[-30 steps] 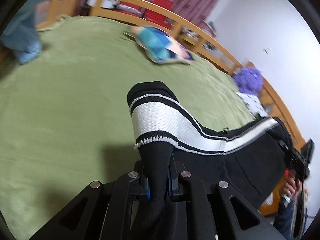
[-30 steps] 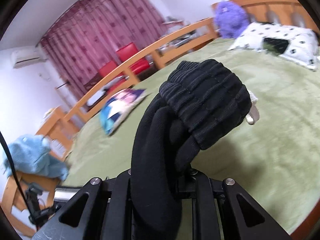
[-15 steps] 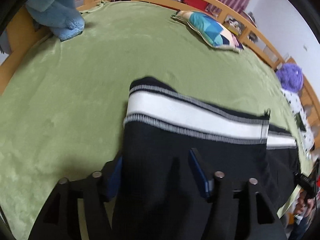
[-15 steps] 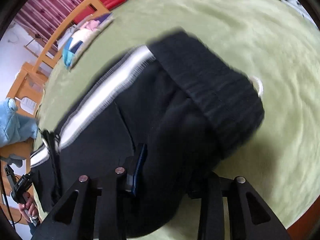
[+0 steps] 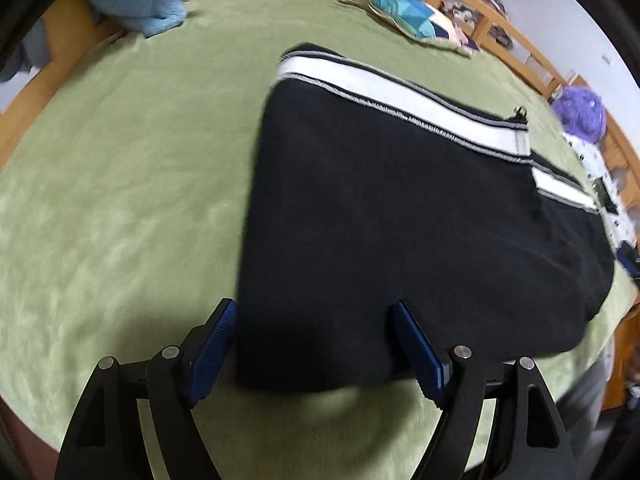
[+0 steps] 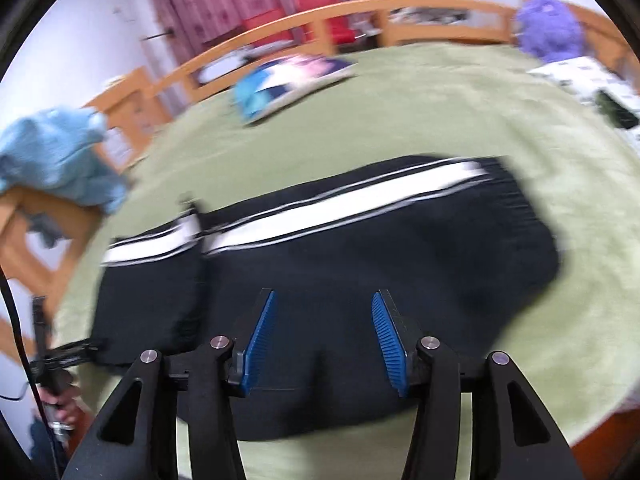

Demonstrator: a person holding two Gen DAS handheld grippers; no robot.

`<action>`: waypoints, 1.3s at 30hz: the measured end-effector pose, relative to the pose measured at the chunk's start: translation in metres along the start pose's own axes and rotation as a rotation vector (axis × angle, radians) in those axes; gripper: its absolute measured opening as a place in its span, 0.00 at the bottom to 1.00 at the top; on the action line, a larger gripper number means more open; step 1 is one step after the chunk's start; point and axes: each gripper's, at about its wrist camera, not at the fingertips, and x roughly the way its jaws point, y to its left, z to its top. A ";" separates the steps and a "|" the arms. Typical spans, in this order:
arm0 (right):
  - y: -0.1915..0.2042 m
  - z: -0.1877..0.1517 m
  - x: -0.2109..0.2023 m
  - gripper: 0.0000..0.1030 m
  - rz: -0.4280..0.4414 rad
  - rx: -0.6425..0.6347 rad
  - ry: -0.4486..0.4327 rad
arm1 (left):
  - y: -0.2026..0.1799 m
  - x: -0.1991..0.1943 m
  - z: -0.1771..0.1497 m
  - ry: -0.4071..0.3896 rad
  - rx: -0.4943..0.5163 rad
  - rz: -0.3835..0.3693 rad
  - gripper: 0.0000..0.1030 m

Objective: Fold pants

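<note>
Left wrist view: black track pants [image 5: 400, 216] w/ white side stripe lie folded on green bedspread [image 5: 120, 184], centre-right, stripe along far edge. Left gripper [image 5: 316, 316] jaws wide, opening; near edge of pants between blue pads [image 5: 212, 340], not pinched. Patterned cushion [image 5: 412, 16] far, blue towel [image 5: 140, 4] far left, purple plush [image 5: 580, 112] far right.

Right wrist view, blurred: pants [image 6: 340, 264] flat on bedspread [image 6: 440, 112], stripe on far side. Right gripper [image 6: 324, 316] jaws partway apart, opening; fabric between pads [image 6: 262, 340], no grip. Cushion [image 6: 288, 80] far, towel [image 6: 56, 156] left on wooden rail.
</note>
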 end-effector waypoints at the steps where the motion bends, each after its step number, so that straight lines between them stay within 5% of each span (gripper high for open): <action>1: 0.014 -0.002 0.009 0.48 0.034 -0.020 0.007 | 0.003 -0.005 -0.002 -0.010 -0.002 0.003 0.76; 6: 0.070 -0.018 0.074 0.48 0.199 -0.013 0.136 | 0.019 -0.031 -0.011 -0.040 -0.019 -0.004 0.76; 9: 0.089 -0.037 0.109 0.46 0.164 -0.010 0.226 | 0.030 -0.041 -0.019 -0.053 -0.053 -0.022 0.76; 10: 0.092 -0.040 0.113 0.35 0.141 -0.016 0.227 | 0.032 -0.044 -0.021 -0.056 -0.062 -0.030 0.76; 12: 0.101 -0.044 0.104 0.23 0.140 -0.054 0.191 | 0.034 -0.046 -0.023 -0.059 -0.080 -0.046 0.76; 17: 0.079 -0.039 0.048 0.20 0.354 0.051 0.104 | 0.037 -0.047 -0.026 -0.077 -0.086 -0.092 0.76; 22: 0.084 -0.066 0.077 0.32 0.176 -0.040 0.242 | 0.034 -0.031 -0.023 -0.065 -0.109 -0.142 0.76; 27: 0.074 -0.069 0.064 0.39 0.224 0.014 0.192 | 0.039 -0.015 -0.019 -0.056 -0.151 -0.204 0.76; 30: 0.070 -0.069 0.042 0.41 0.163 -0.024 0.165 | 0.040 -0.001 -0.014 -0.049 -0.151 -0.221 0.76; 32: 0.067 -0.063 0.028 0.60 0.040 -0.082 0.126 | 0.037 0.005 -0.013 -0.075 -0.131 -0.213 0.76; 35: 0.063 -0.060 0.011 0.71 -0.135 -0.158 0.050 | 0.029 0.012 -0.011 -0.104 -0.106 -0.187 0.81; 39: 0.044 -0.056 0.004 0.78 -0.291 -0.157 0.071 | 0.026 0.016 -0.011 -0.130 -0.100 -0.191 0.84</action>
